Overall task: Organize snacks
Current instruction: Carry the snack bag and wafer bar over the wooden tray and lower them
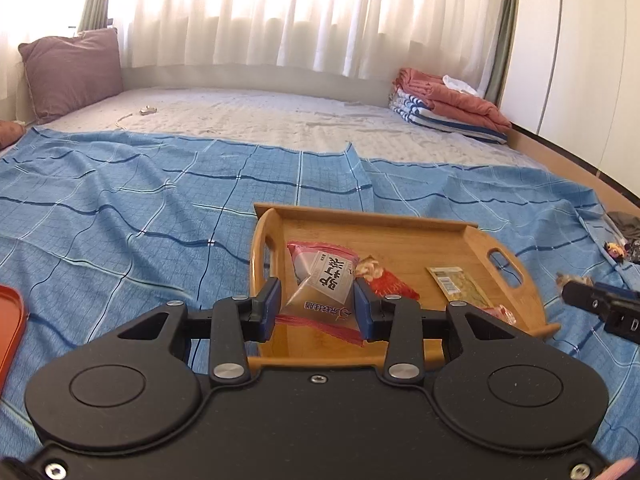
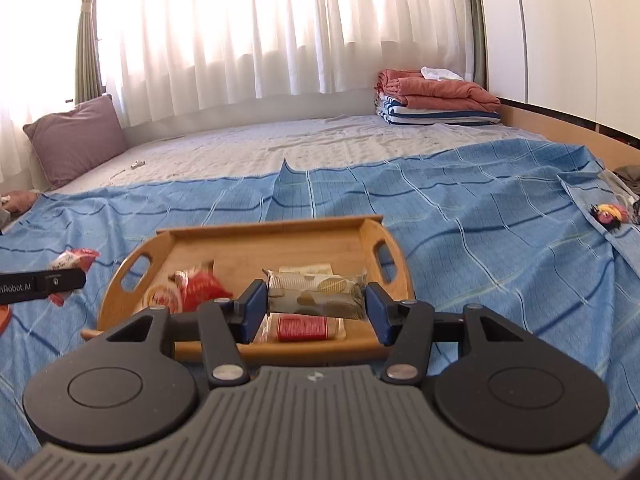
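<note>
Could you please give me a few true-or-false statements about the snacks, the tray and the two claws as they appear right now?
1. The left claw grips a pink-edged snack packet. True.
2. The wooden tray sits on a bare wooden floor. False: it rests on a blue checked cloth.
3. The right claw holds a beige patterned snack bar over the tray. True.
4. The tray holds nothing. False: a red packet and a red-labelled clear packet lie in it.
5. The folded blankets lie beside the purple pillow. False: they lie at opposite ends.
</note>
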The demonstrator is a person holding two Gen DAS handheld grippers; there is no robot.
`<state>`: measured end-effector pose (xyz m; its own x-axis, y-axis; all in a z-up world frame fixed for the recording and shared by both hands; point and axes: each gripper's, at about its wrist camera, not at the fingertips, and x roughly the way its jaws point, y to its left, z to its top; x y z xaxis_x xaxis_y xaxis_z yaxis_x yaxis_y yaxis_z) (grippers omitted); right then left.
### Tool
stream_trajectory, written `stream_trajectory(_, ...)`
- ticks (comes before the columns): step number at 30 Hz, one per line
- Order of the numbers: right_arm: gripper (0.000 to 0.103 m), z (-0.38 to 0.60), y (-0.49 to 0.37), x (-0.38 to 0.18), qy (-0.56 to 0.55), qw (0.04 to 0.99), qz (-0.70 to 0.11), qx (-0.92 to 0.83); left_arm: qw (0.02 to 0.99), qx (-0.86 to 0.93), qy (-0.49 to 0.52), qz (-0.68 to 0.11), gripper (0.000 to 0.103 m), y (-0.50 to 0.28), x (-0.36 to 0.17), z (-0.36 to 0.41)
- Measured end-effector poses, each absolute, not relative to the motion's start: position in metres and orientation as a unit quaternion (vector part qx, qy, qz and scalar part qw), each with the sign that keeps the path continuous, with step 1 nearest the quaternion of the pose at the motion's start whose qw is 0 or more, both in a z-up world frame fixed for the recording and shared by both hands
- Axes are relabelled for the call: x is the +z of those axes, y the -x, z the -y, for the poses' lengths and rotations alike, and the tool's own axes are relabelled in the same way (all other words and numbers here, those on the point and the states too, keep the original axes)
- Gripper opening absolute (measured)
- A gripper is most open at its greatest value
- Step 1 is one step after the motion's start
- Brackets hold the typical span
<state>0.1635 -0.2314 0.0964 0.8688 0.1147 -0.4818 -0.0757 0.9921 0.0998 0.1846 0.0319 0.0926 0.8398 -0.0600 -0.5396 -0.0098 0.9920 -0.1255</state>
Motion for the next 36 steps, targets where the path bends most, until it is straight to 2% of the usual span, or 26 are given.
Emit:
stream_trajectory(8, 0.057, 0.235, -0.230, 0.096, -0.046, 0.950, -0.302, 0.064, 0.936, -0.019, 0.111, -0.334, 0.036, -0.251, 0.089, -0.042)
stream_trajectory(22, 0.057, 0.205, -0.279, 0.051, 0.002, 0.923, -0.375, 0.086, 0.916, -0.015, 0.093, -0.391, 0.037, -0.313, 0.046, -0.020)
stream_trajectory(26, 0.057, 0.201, -0.284, 0.044, 0.009, 0.920, -0.382, 0.088, 0.917, -0.008, 0.087, -0.390, 0.031, -0.318, 0.041, -0.018)
stream_trajectory(27, 0.057, 0.200, -0.285, 0.043, 0.010, 0.920, -0.383, 0.088, 0.916, -0.006, 0.088, -0.390, 0.025, -0.319, 0.040, -0.019)
stream_trajectory(31, 0.057, 0.198, -0.289, 0.037, 0.010, 0.917, -0.388, 0.088, 0.915, -0.005, 0.099, -0.392, 0.021, -0.323, 0.035, -0.023)
stream_trajectory(36, 0.057, 0.195, -0.288, 0.031, 0.016, 0.915, -0.393, 0.092, 0.917, -0.002, 0.080, -0.390, 0.021, -0.322, 0.030, -0.020)
